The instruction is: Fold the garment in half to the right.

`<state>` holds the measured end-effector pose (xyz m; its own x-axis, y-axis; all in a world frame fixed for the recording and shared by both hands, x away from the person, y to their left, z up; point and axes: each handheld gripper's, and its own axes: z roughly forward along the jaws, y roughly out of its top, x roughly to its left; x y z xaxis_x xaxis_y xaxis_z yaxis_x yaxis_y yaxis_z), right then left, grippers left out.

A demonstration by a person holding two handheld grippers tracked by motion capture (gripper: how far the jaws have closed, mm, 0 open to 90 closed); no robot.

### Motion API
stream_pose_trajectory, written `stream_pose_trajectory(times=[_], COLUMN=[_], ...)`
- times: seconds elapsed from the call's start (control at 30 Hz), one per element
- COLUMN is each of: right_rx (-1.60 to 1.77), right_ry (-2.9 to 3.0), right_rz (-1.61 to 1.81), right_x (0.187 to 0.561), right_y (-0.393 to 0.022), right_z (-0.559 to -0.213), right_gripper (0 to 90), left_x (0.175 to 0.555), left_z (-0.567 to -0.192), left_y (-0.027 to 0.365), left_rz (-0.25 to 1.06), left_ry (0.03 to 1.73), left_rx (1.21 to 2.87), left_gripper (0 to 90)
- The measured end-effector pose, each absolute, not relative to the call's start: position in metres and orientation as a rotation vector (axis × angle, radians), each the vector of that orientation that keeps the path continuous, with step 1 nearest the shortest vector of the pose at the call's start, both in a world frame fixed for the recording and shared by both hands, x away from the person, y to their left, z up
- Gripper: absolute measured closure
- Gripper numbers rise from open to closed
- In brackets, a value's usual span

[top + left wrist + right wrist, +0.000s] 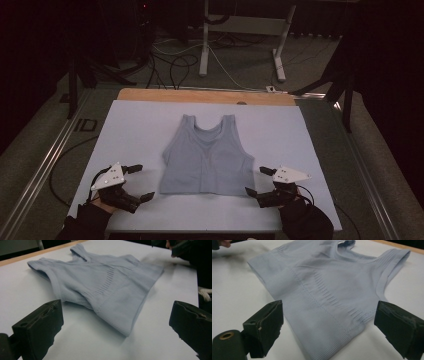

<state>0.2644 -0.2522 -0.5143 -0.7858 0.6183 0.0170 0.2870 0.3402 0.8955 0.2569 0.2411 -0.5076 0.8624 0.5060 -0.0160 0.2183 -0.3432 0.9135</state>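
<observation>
With the pale blue ribbed knit tank top point(207, 155) flat on the white table cover point(135, 125), my left gripper point(141, 182) and right gripper point(259, 181) flank its hem, both spread wide, prob. not touching fabric.

A wooden table point(150, 94) carries a pale sheet point(135, 130) that covers nearly all of it, leaving a strip of bare wood along the 12 o'clock edge. Lying flat at the centre of the sheet is a light blue tank top point(207, 157), straps toward 12 o'clock, hem toward 6 o'clock, with open sheet at 3 and 9 o'clock.
</observation>
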Motion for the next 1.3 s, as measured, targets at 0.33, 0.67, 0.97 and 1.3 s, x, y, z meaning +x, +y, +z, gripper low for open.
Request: stream_pose_trajectory(times=[0.33, 0.67, 0.97, 1.3], right_rx=[0.789, 0.735, 0.671, 0.579], right_ry=[2.244, 2.198, 2.238, 2.283], right_rz=[1.438, 1.463, 1.464, 1.455], right_x=[0.266, 0.289, 0.313, 0.346], right_y=[-0.244, -0.235, -0.204, -0.166], right_z=[-0.485, -0.449, -0.440, -0.434], right_gripper=[8.6, 8.6, 8.6, 8.6], left_x=[0.259, 0.267, 0.269, 0.271], left_z=[-0.490, -0.467, -0.455, -0.447], left_y=[0.234, 0.227, 0.219, 0.205], left_rz=[0.325, 0.345, 0.358, 0.393], left_ry=[0.520, 0.507, 0.525, 0.598], left_rx=[1.961, 1.983, 1.995, 2.027], left_gripper=[0.2, 0.1, 0.2, 0.2])
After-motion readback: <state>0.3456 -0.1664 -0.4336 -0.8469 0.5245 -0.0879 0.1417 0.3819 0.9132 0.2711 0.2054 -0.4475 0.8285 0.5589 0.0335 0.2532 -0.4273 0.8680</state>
